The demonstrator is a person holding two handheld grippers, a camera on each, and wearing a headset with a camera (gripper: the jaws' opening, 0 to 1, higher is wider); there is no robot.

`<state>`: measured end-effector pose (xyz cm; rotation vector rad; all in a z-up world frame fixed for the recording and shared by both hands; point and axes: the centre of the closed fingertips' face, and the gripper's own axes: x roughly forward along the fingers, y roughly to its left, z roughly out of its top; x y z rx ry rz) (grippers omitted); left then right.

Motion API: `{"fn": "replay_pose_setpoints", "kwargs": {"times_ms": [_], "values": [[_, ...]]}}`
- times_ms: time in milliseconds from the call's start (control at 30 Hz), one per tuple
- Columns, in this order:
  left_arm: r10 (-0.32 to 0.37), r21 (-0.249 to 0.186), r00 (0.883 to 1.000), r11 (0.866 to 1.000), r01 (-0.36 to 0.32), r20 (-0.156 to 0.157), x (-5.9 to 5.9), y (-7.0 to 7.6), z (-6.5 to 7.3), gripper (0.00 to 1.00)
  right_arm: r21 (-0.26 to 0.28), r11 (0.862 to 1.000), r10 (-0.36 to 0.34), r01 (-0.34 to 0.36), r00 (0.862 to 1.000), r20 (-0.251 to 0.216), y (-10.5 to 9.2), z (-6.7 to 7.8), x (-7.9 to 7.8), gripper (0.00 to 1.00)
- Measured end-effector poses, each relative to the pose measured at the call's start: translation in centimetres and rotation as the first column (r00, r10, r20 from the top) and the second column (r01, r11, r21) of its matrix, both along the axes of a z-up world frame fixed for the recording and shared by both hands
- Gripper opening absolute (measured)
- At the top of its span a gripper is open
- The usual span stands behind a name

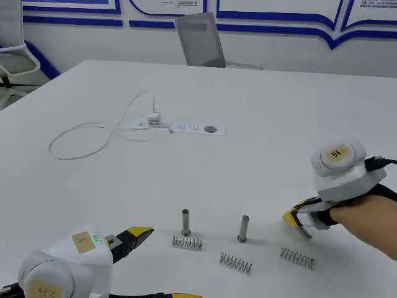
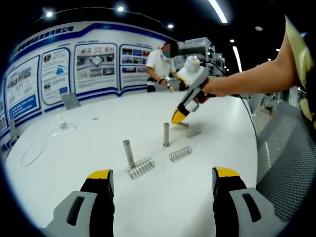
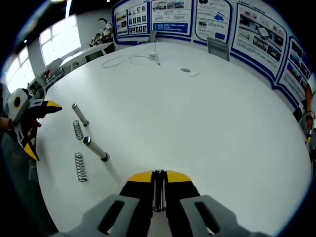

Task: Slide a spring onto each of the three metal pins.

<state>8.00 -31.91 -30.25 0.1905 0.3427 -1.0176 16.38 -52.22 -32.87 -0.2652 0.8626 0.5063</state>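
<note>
In the head view, two smooth steel pins are seen upright on the white table (image 1: 260,124): the left pin (image 1: 185,222) and the middle pin (image 1: 243,228). Three coiled wire springs lie flat nearer the person. The left spring (image 1: 187,243) is just beside the left pin's base, the middle spring (image 1: 236,262) lies near the middle pin, and the right spring (image 1: 297,257) lies under the right gripper (image 1: 296,218). That gripper is clamped on the third pin (image 1: 303,232), of which a short silvery end is exposed. The left gripper (image 1: 160,264) is held at the lower left with its jaws wide apart, the lower yellow tip cut off by the frame edge. In the left gripper view, the left gripper (image 2: 162,174) is spread, with the left pin (image 2: 129,153) and left spring (image 2: 141,168) beyond the gap; whatever lies below the right gripper (image 2: 178,116) cannot be made out. In the right gripper view, the right gripper (image 3: 158,178) is closed on the third pin (image 3: 158,192), mostly hidden between black pads.
</note>
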Motion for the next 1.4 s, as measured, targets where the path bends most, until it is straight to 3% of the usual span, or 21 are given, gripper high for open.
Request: {"fn": "replay_pose_setpoints", "kwargs": {"times_ms": [200, 667, 867, 1400], "values": [[-0.002, 0.0, 1.0, 1.0, 0.002, 0.004, -0.1, 0.0, 0.1, 0.83, 0.01, 1.0, 0.003, -0.003, 0.999, 0.038, 0.2, 1.4, -0.7, 0.09], [-0.008, 0.006, 1.0, 1.0, 0.008, 0.009, -0.2, -0.1, 0.2, 0.83, 0.027, 1.0, -0.012, 0.01, 0.997, 0.081, -0.2, 2.4, -2.7, 0.09], [-0.01, 0.008, 1.0, 1.0, 0.01, 0.011, -0.2, -0.2, 0.2, 0.83, 0.034, 0.999, -0.015, 0.012, 0.996, 0.09, 0.1, 2.6, -3.7, 0.09], [-0.006, 0.008, 1.0, 1.0, 0.006, 0.011, -0.2, -0.2, 0.3, 0.82, 0.04, 0.999, -0.017, 0.013, 0.996, 0.084, 0.1, 2.5, -4.7, 0.09]]}}
